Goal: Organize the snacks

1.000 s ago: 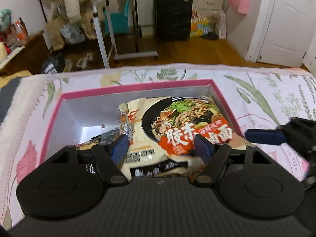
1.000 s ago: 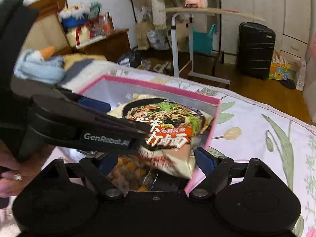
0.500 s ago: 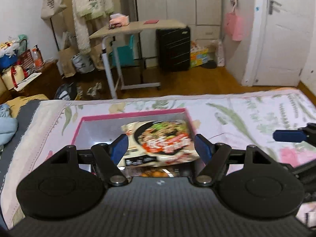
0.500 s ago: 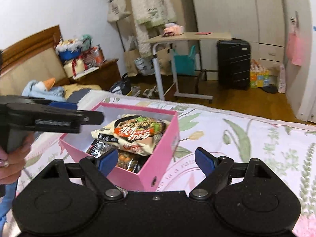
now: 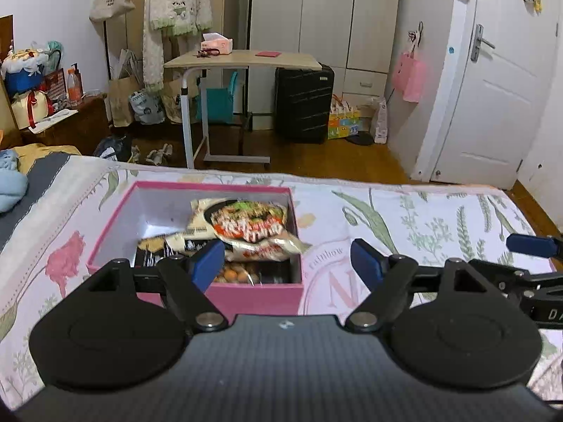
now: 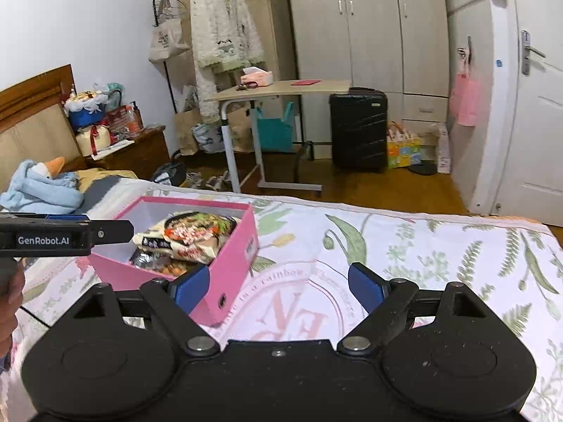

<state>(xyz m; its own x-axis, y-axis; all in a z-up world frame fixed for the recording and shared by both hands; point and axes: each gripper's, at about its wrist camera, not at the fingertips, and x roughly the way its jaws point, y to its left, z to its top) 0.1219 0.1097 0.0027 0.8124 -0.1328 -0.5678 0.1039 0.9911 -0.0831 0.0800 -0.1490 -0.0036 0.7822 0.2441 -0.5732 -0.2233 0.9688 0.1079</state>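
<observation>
Bedspread (image 6: 404, 246), floral, is carrying pink box (image 5: 253, 297). Noodle packet (image 5: 251, 228) is lying topmost inside the box, overhanging its right wall, above nut bag (image 5: 234, 274). Left gripper (image 5: 288, 258) and right gripper (image 6: 278, 285) are both hovering wide apart, gripping nothing.

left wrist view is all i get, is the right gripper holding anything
Observer: No. The right gripper is open, with only the bedspread showing between its fingers.
Operator: anything on the box side facing it
Observer: The pink box has a small round hole low on that outer wall.
Operator: who's got my left gripper
Observer: From the right wrist camera the left gripper shows side-on, left of the box, and a hand grips its handle at the frame's edge.
</observation>
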